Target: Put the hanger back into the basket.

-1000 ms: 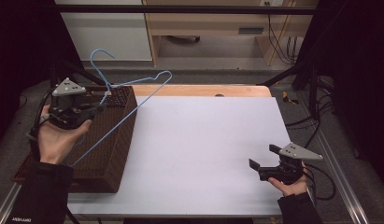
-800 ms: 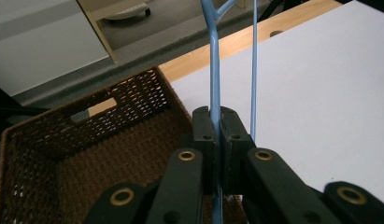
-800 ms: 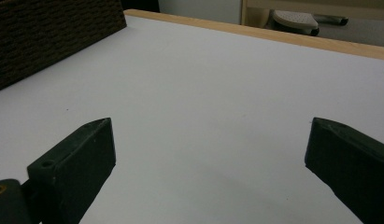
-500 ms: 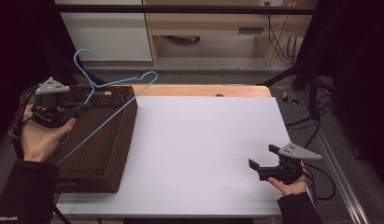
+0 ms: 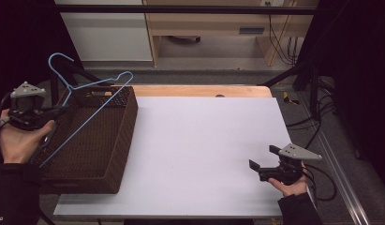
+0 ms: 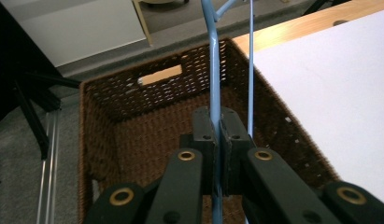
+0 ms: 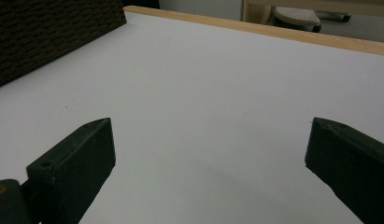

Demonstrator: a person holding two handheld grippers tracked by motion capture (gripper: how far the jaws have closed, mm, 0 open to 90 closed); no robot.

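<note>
A light blue wire hanger (image 5: pixel 89 101) hangs tilted over the brown wicker basket (image 5: pixel 116 140) at the table's left. My left gripper (image 5: pixel 59 111) is shut on the hanger's lower rod, held above the basket's left rim. In the left gripper view the blue rod (image 6: pixel 215 79) runs up between the closed jaws, with the basket's woven floor (image 6: pixel 147 135) below. My right gripper (image 5: pixel 261 159) rests near the front right of the white tabletop, open with nothing between its fingers (image 7: pixel 75 158).
The white tabletop (image 5: pixel 204 140) spreads between the basket and the right gripper, with a wooden strip (image 5: pixel 199 90) along its far edge. The basket has a handle slot (image 6: pixel 160 74) in its far wall. Black frame legs and cables stand off the table's right side.
My left gripper has carried the hanger leftward, from over the basket's middle to above its left rim. The right gripper has stayed where it was.
</note>
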